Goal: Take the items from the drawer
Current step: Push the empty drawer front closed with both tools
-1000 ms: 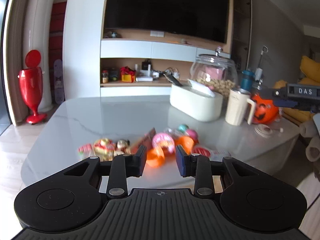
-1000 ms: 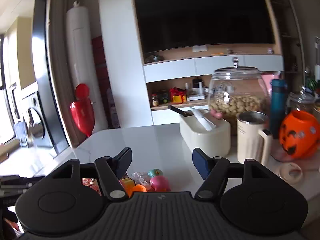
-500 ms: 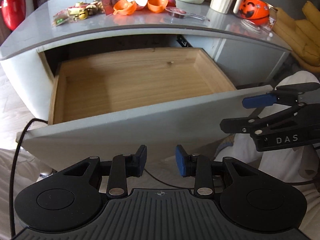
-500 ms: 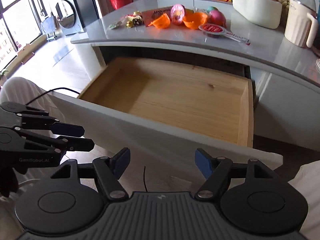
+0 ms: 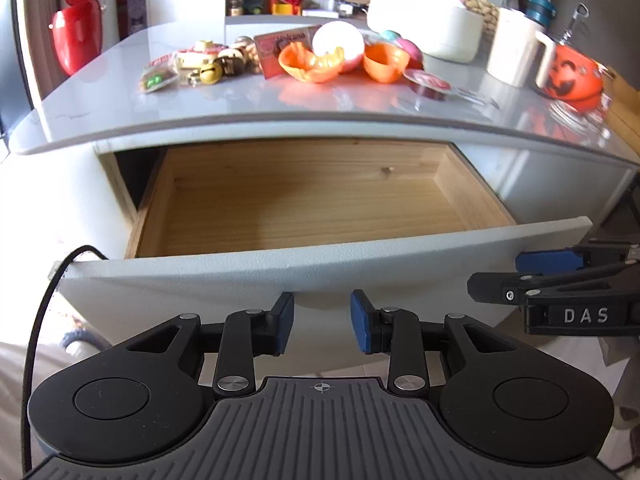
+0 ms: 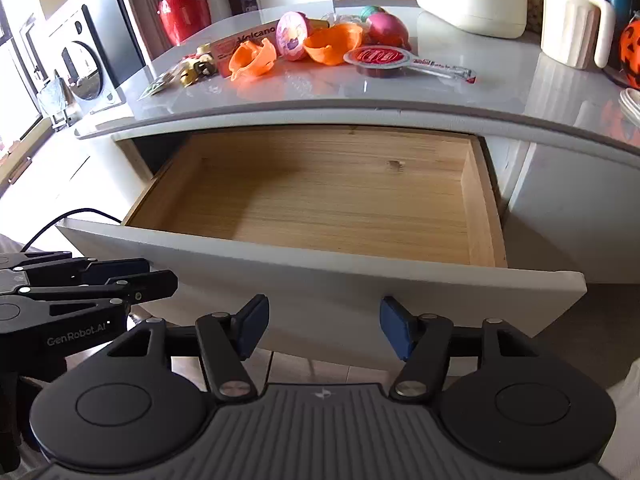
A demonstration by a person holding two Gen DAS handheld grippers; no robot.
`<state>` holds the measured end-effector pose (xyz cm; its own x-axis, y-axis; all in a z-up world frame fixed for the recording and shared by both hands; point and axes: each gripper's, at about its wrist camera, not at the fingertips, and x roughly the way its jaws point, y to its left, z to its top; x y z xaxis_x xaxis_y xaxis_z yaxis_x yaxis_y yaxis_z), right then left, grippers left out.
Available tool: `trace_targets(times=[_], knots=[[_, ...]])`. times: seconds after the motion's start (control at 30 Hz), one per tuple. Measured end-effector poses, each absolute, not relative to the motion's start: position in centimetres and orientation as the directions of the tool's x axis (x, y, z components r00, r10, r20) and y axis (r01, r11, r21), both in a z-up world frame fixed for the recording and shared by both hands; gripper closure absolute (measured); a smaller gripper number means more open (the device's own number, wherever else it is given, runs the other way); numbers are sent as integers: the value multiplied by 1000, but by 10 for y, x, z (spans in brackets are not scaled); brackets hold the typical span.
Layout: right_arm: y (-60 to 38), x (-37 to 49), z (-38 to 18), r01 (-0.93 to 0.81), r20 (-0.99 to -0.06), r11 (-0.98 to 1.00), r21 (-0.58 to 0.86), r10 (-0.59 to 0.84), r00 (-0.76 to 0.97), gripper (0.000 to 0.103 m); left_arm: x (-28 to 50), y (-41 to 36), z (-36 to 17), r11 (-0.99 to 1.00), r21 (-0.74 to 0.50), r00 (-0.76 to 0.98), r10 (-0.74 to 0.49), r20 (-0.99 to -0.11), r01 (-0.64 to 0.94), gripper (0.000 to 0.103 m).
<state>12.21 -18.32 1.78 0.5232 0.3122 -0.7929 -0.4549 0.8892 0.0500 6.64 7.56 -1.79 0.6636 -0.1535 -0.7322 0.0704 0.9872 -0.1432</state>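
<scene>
While the wooden drawer (image 5: 312, 196) stands pulled out under the grey tabletop (image 6: 440, 92), both grippers hang just in front of its white front panel (image 6: 320, 280). Left gripper (image 5: 322, 322): jaws narrowly parted, nothing between them. Right gripper (image 6: 322, 326): wider, jaws closing, nothing between them either. Up top, toys sit clustered, among them orange capsule halves (image 5: 316, 64) and a pink egg (image 6: 294, 36).
</scene>
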Motion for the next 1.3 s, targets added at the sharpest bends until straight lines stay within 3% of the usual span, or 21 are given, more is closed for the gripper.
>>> trace_targets(times=[0.47, 0.57, 0.77, 0.83, 0.9, 0.97, 1.1, 1.3], knots=[[-149, 209, 2, -374, -705, 926, -56, 229, 672, 48, 151, 80, -28, 983, -180, 742, -92, -664, -39, 68], [-147, 216, 3, -345, -705, 938, -29, 226, 673, 46, 154, 79, -27, 976, -214, 734, -114, -669, -44, 54], [-147, 218, 1, -359, -703, 933, -21, 241, 669, 44, 149, 68, -33, 985, -172, 758, -107, -643, -6, 40], [-152, 216, 4, -342, -707, 939, -24, 226, 671, 44, 150, 64, -34, 984, -179, 761, -118, -638, 2, 29], [-163, 213, 10, -318, -711, 948, 19, 236, 662, 44, 151, 55, -36, 986, -166, 765, -117, -633, 14, 11], [-176, 209, 17, -285, -710, 957, 56, 239, 662, 44, 153, 44, -40, 990, -143, 773, -99, -627, 10, 3], [-197, 197, 29, -240, -694, 969, 56, 211, 688, 44, 156, 34, -43, 993, -118, 781, -51, -623, -29, 0], [-226, 182, 34, -180, -697, 981, 76, 181, 693, 44, 142, 50, -25, 987, -158, 772, -105, -627, 6, 0]])
